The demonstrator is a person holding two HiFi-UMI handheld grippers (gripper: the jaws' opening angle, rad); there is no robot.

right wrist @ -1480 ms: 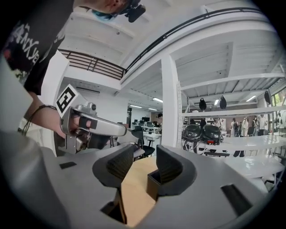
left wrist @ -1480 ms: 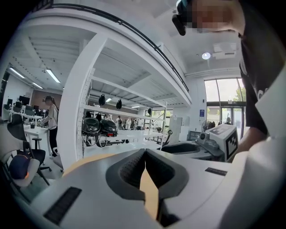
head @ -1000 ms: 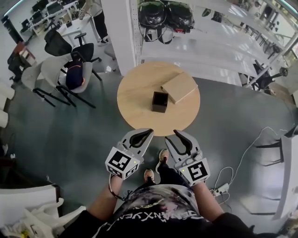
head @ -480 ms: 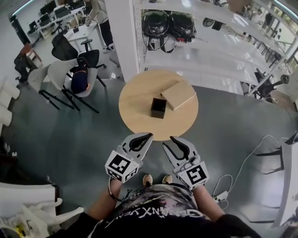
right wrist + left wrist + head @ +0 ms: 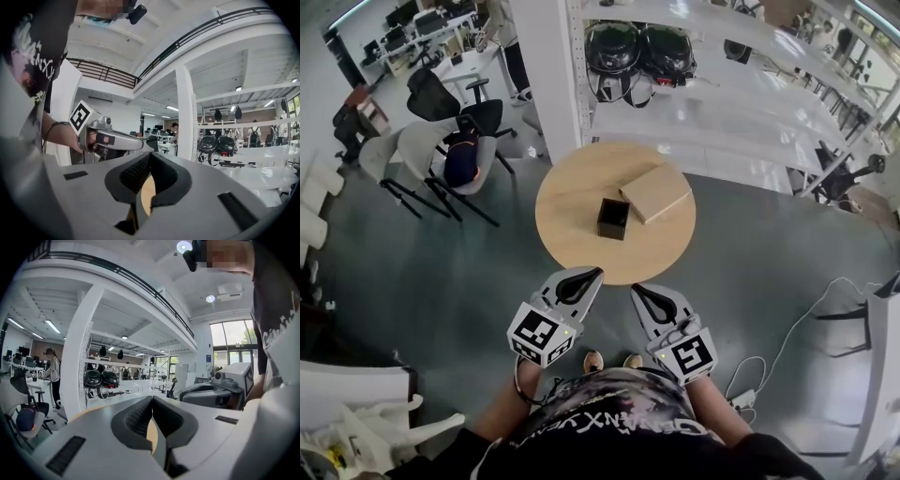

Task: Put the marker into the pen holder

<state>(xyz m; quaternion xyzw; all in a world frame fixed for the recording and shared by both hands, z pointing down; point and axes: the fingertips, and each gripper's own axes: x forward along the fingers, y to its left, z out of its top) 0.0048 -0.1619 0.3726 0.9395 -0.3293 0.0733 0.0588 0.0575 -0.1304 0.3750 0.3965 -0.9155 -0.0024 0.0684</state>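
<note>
A black square pen holder (image 5: pixel 612 217) stands near the middle of a round wooden table (image 5: pixel 572 234), beside a flat tan box (image 5: pixel 655 193). I see no marker in any view. Both grippers hover side by side just short of the table's near edge, pointing at it. The left gripper (image 5: pixel 596 272) (image 5: pixel 151 399) is shut with nothing in it. The right gripper (image 5: pixel 635 290) (image 5: pixel 149 156) has just been closing; its tips now meet and nothing is between them. The right gripper's body (image 5: pixel 225 387) shows in the left gripper view, and the left gripper's body (image 5: pixel 110 138) in the right gripper view.
White shelving with two dark helmets (image 5: pixel 633 47) stands behind the table, with a white column (image 5: pixel 548 66) at its left. Office chairs (image 5: pixel 441 150) stand on the grey floor at the left. A power strip and cables (image 5: pixel 741 389) lie at the right. My feet (image 5: pixel 609 361) are below the grippers.
The right gripper's jaws have come together on nothing. Both grippers sit a little lower in the head view, and the table has shifted slightly left.
</note>
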